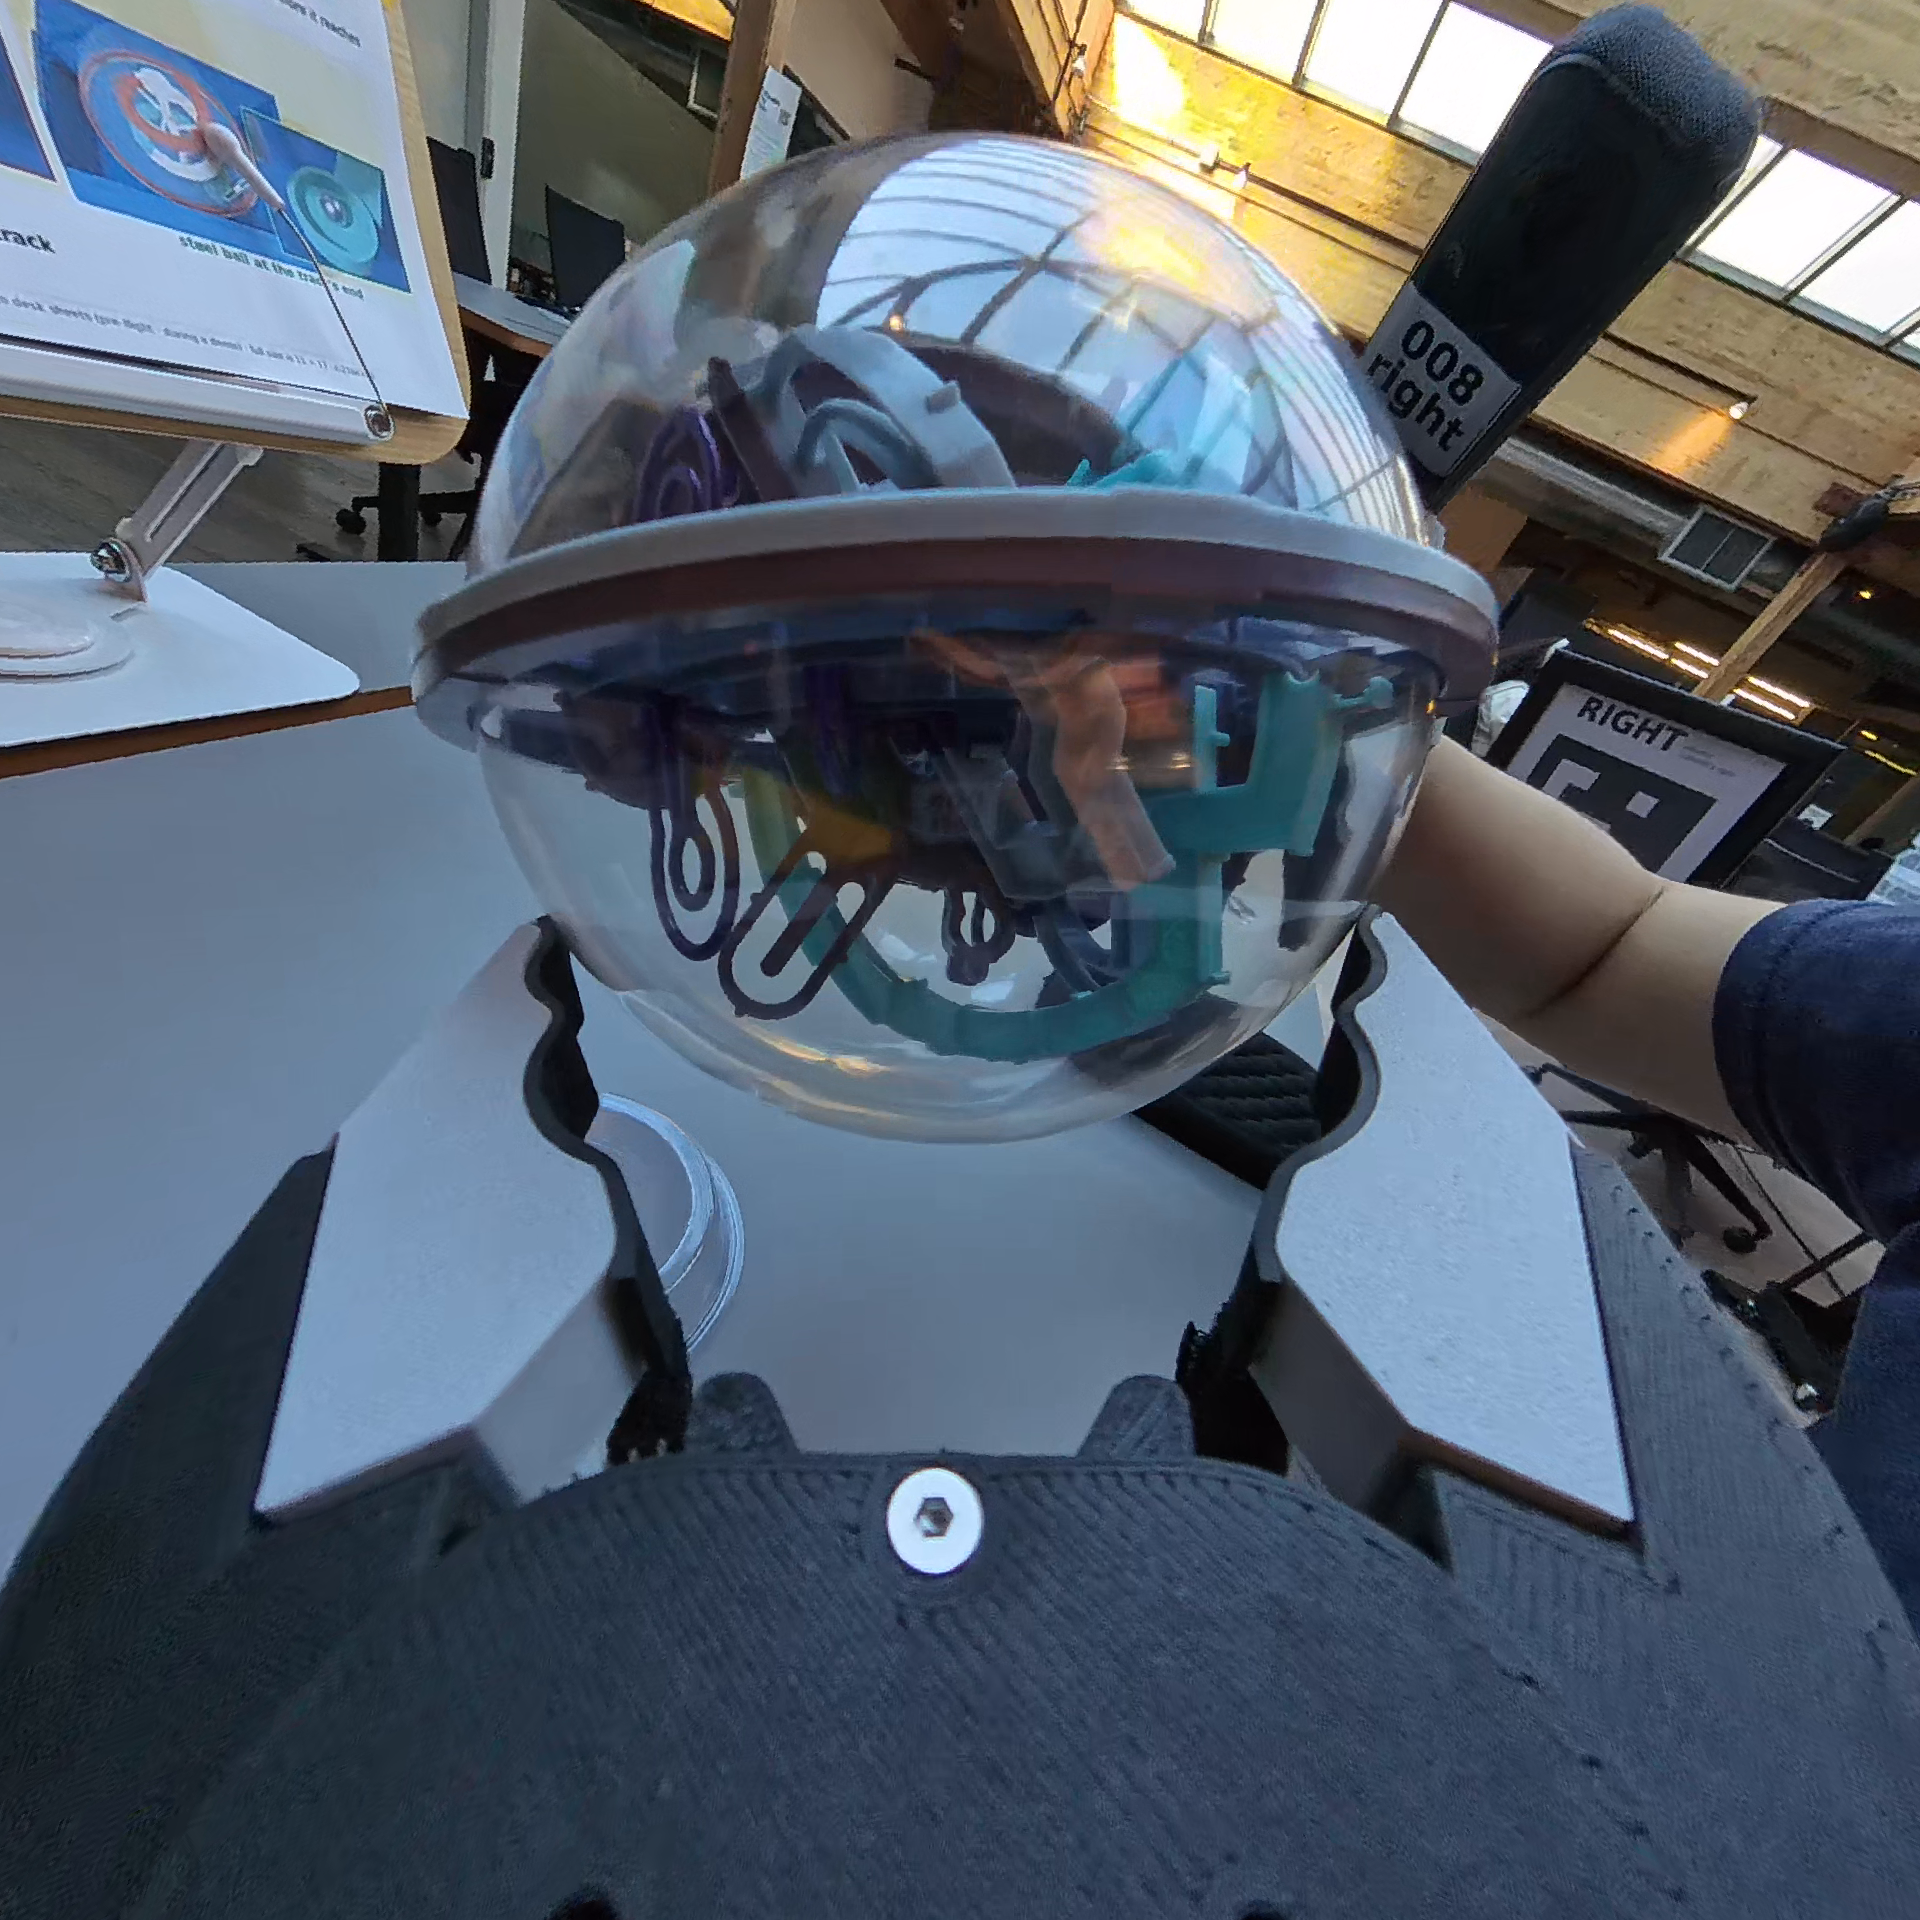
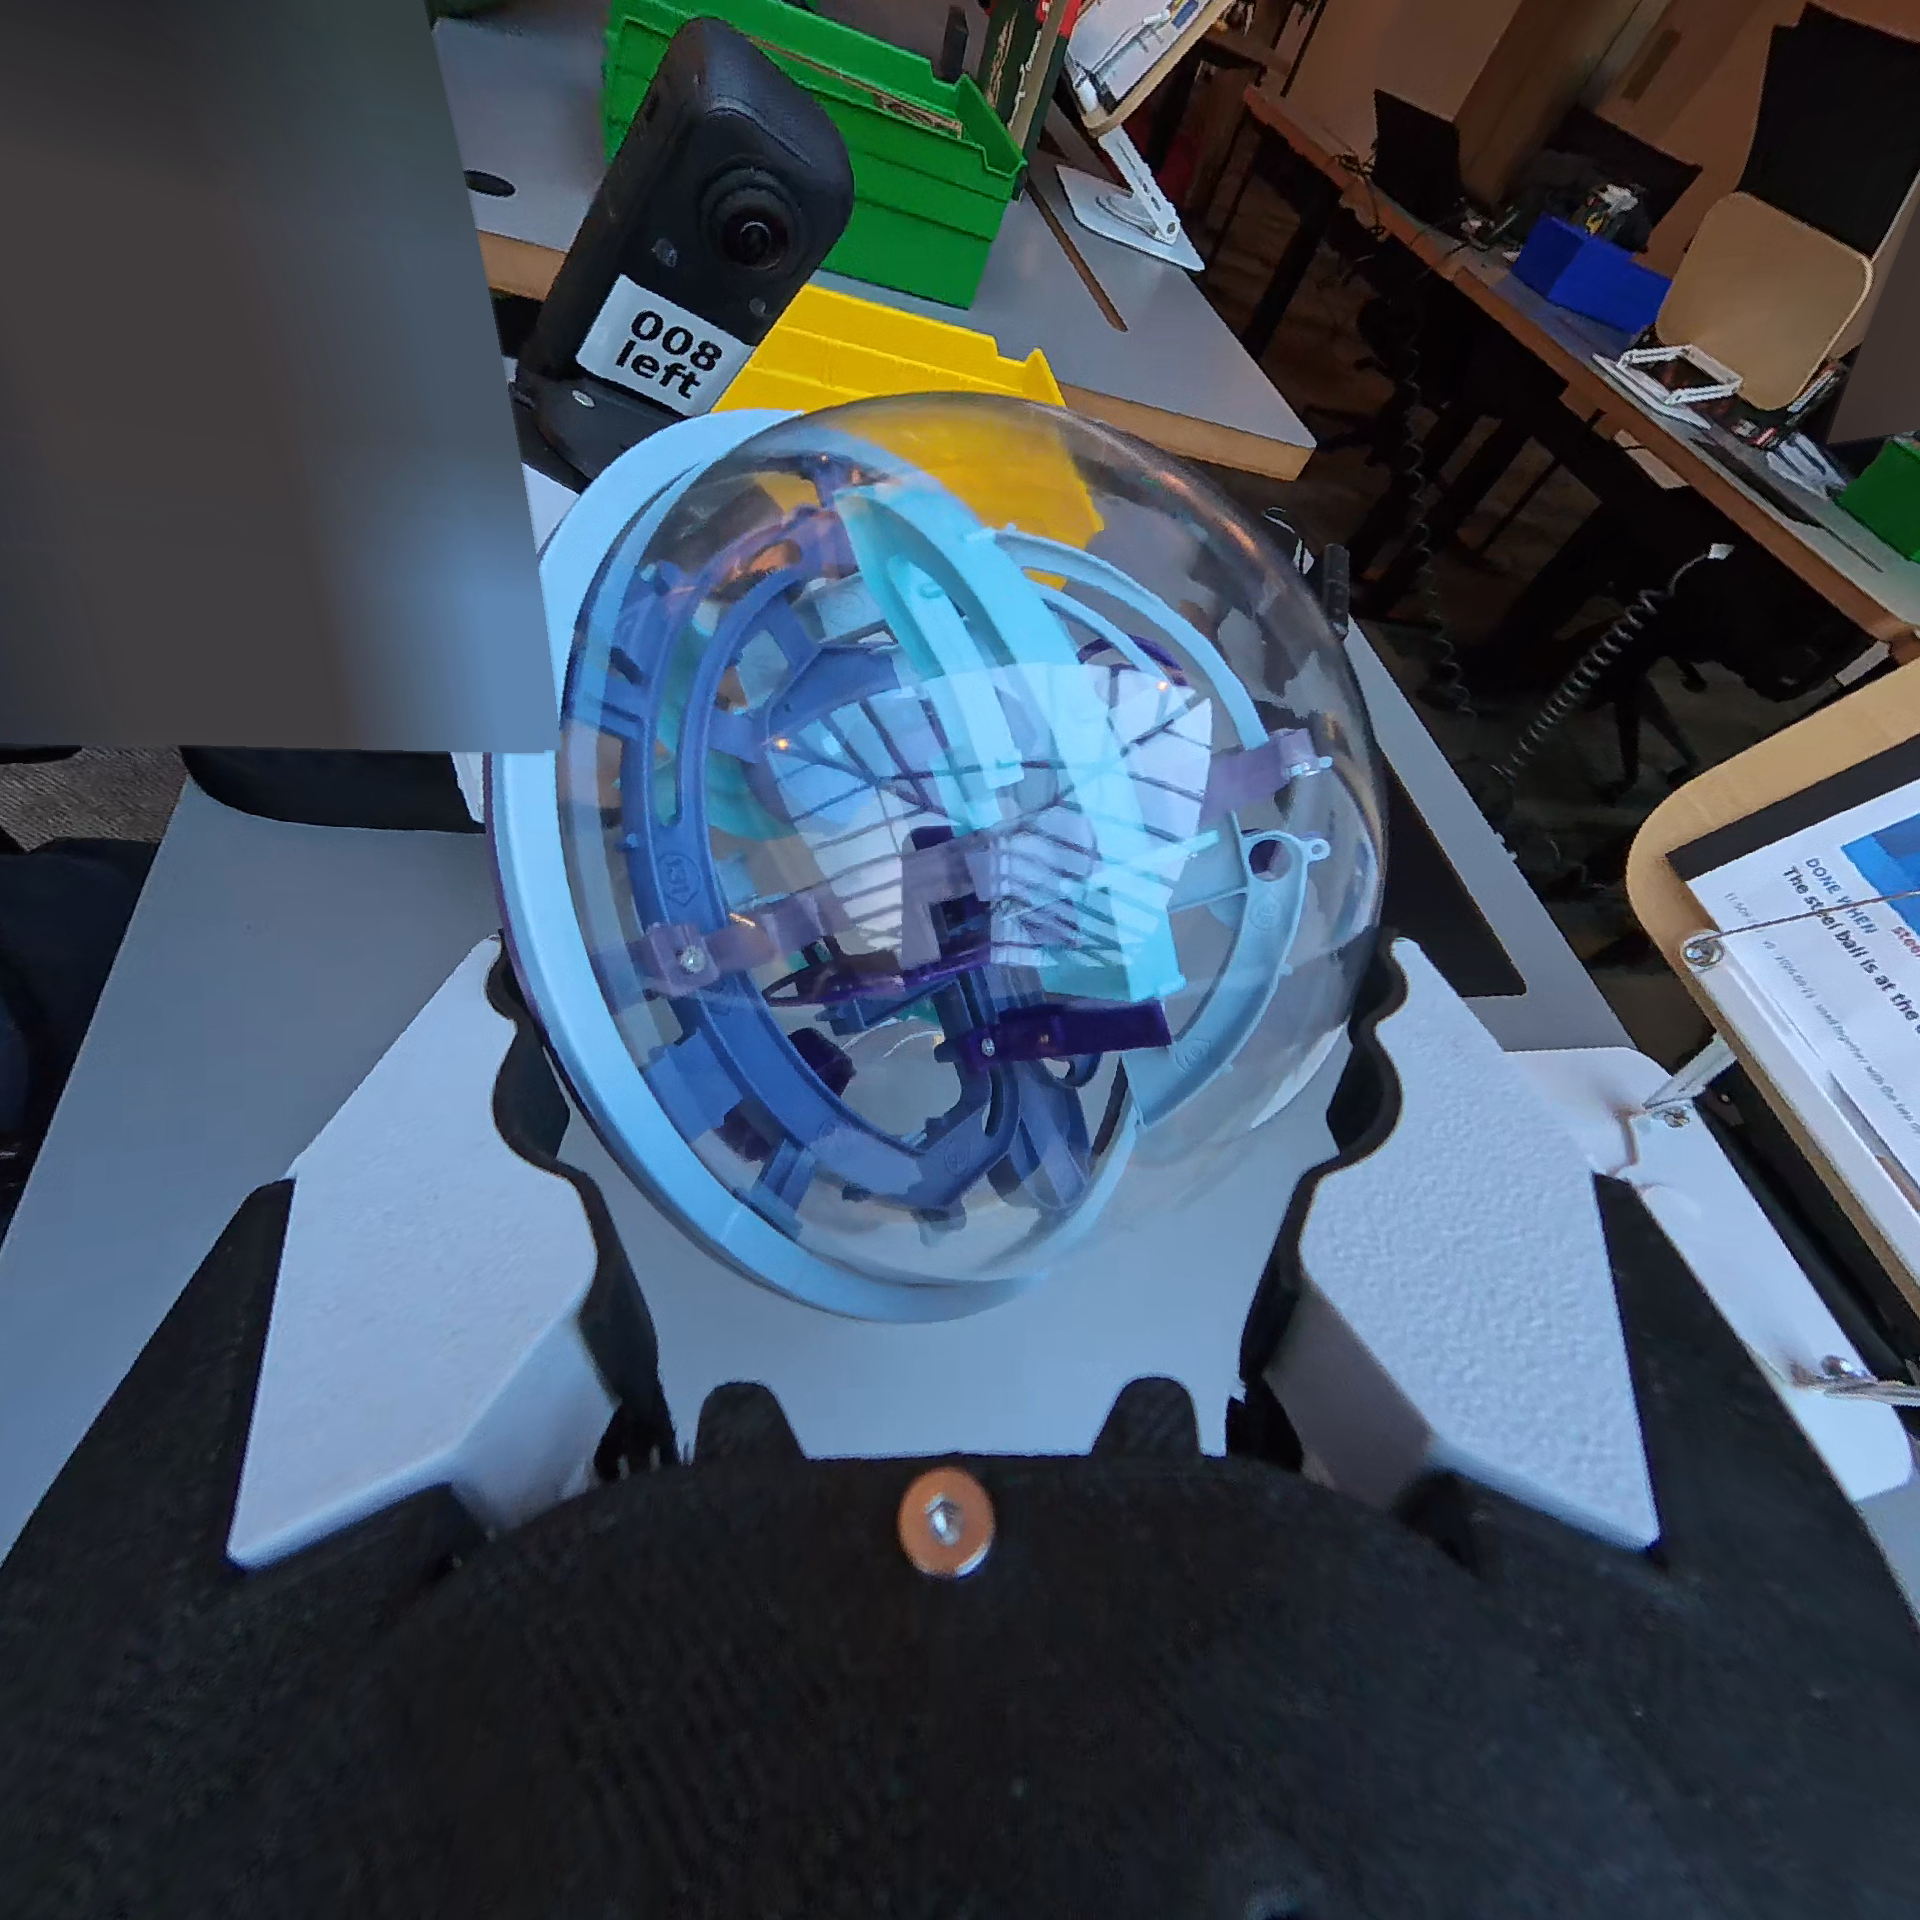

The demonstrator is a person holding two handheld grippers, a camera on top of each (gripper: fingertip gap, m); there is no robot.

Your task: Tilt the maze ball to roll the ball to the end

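The maze ball [image 1: 935, 540] is a clear sphere with a grey ring around its middle and blue, teal and purple tracks inside. My left gripper [image 1: 956, 987] holds it by its lower half, above the grey table [image 1: 208, 935], ring about level. In the right wrist view the maze ball [image 2: 966, 831] has its ring tilted steeply, and my right gripper [image 2: 940, 997] grips it on both sides. The right gripper's camera [image 1: 1558, 260] shows behind the ball, and the left gripper's camera [image 2: 707, 208] likewise. I cannot make out the small steel ball.
A clear round stand [image 1: 675, 1216] sits on the table under the ball. An instruction sheet [image 1: 208, 187] on a white stand is at the back left, also seen in the right wrist view [image 2: 1818, 935]. A yellow bin [image 2: 883, 353] and a green bin [image 2: 894, 156] are behind. A person's forearm [image 1: 1558, 904] is at right.
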